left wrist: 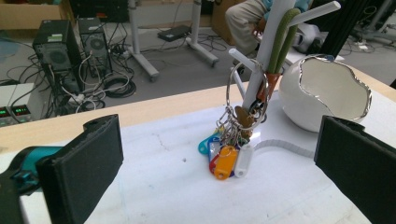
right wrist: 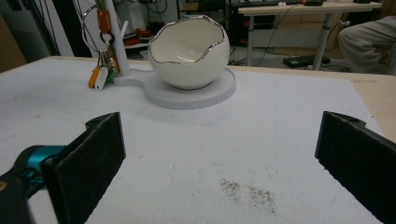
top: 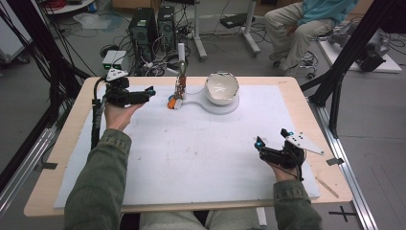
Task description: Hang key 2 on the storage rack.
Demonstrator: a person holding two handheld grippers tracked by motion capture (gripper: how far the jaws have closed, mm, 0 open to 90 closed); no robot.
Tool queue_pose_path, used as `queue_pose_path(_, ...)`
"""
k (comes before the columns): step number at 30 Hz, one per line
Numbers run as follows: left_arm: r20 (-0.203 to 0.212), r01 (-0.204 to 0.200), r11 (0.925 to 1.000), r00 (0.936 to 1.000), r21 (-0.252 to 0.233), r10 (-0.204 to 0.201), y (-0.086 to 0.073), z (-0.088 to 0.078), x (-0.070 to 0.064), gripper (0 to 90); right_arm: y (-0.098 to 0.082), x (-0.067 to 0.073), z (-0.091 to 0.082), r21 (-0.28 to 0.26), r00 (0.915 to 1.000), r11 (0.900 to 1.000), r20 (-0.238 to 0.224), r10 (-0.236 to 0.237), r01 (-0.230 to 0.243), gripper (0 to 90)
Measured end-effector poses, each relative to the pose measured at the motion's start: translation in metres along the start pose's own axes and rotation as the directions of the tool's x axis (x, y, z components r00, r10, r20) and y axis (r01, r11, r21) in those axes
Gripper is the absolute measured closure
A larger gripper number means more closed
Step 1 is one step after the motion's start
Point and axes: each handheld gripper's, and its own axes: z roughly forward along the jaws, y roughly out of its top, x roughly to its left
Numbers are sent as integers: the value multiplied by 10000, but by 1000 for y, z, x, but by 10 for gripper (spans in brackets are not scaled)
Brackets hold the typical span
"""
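In the high view, the right tongs [top: 271, 143] are held released at lower right of the frame, well apart from the work. The left tongs [top: 149, 92], also released, are pointed rightward at the key bunch [left wrist: 229, 149], which hangs vertically on a white peg stand [left wrist: 268, 51]: metal ring, glossy plastic tags. Farther off, a jagged-rimmed ceramic bowl [left wrist: 327, 93] is seen.

Grey floor [top: 28, 110], computer towers [top: 153, 28], cables.

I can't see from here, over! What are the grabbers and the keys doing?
Left gripper open, aimed at key bunch. Right gripper open, idle near table edge. Keys hang on white stand beside bowl. Path clear.
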Motion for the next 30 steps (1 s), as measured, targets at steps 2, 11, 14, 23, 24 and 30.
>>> queue_pose_path(2,-2,47,10000,10000,-71,-47,-4,-6,1,16,0,0,0,7,10000,10000,33,14,-14,7)
queue_pose_path(11,-320,44,9992,9995,-388,-56,-24,-27,7,16,-1,-1,0,-7,9999,10000,97,-38,38,8)
queue_pose_path(14,-466,70,9987,9989,-504,-94,-30,-31,9,16,-1,-1,0,9,9999,10000,126,-57,57,8)
queue_pose_path(23,-448,68,9990,9990,-431,-88,-52,-40,7,17,-1,-1,-1,-27,9997,9999,228,-130,131,8)
queue_pose_path(24,-466,39,9988,9989,-482,-61,-53,-42,7,16,-1,-1,-1,-29,9996,9999,250,-135,136,8)
queue_pose_path(30,-647,-112,9976,9979,-689,67,-61,-54,7,16,-1,-2,-2,-25,9993,9998,304,-210,211,8)
